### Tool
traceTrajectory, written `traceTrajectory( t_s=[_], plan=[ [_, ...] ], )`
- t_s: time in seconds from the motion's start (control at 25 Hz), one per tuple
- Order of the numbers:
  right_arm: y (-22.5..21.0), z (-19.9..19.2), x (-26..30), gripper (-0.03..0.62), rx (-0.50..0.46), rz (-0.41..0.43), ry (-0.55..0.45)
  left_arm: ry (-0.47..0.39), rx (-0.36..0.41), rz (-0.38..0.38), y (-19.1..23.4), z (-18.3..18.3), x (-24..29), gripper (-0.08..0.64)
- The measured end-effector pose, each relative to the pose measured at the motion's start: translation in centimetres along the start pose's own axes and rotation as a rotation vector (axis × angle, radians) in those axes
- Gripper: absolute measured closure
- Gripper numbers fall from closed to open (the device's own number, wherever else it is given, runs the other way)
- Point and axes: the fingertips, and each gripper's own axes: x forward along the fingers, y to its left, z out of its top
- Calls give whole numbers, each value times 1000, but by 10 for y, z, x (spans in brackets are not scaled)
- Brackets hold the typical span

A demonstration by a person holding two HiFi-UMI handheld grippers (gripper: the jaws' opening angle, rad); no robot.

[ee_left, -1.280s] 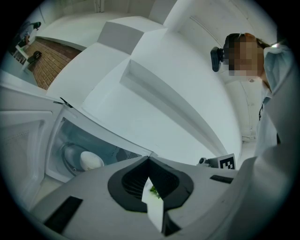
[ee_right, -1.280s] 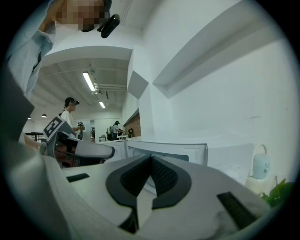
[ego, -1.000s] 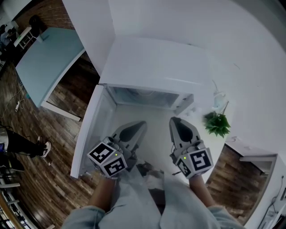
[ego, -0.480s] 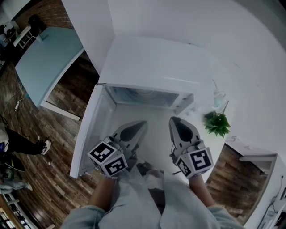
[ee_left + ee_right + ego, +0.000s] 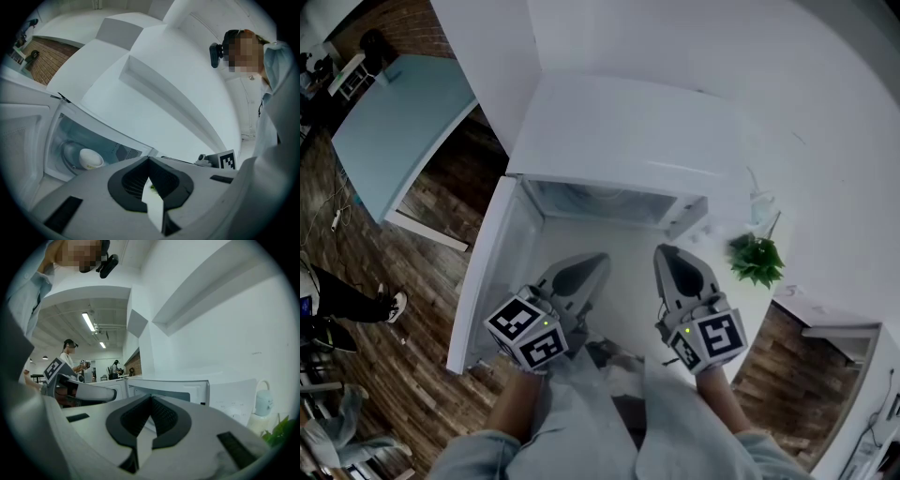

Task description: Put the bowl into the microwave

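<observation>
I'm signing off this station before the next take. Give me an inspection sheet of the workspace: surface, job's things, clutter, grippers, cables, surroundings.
Surface: white countertop, carrying the microwave and a plant.
Job's things: white box-shaped microwave with its door swung open to the left; white round bowl already inside it.
Clutter: small green potted plant and pale bottle, right of the microwave.
Grippers: left gripper and right gripper both have their fingers shut on nothing, side by side before the open microwave.
Cables: what looks like a loose cord on the floor at left.
Surroundings: dark wooden floor, light blue table, people in the background.
</observation>
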Motion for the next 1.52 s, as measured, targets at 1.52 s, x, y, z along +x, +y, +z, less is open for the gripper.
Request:
traceTrajectory(
  t_s=[1.52],
  plan=[
    [4, -8, 2, 593, -23, 31, 29, 9, -32, -11, 2, -3, 2, 561]
  ],
)
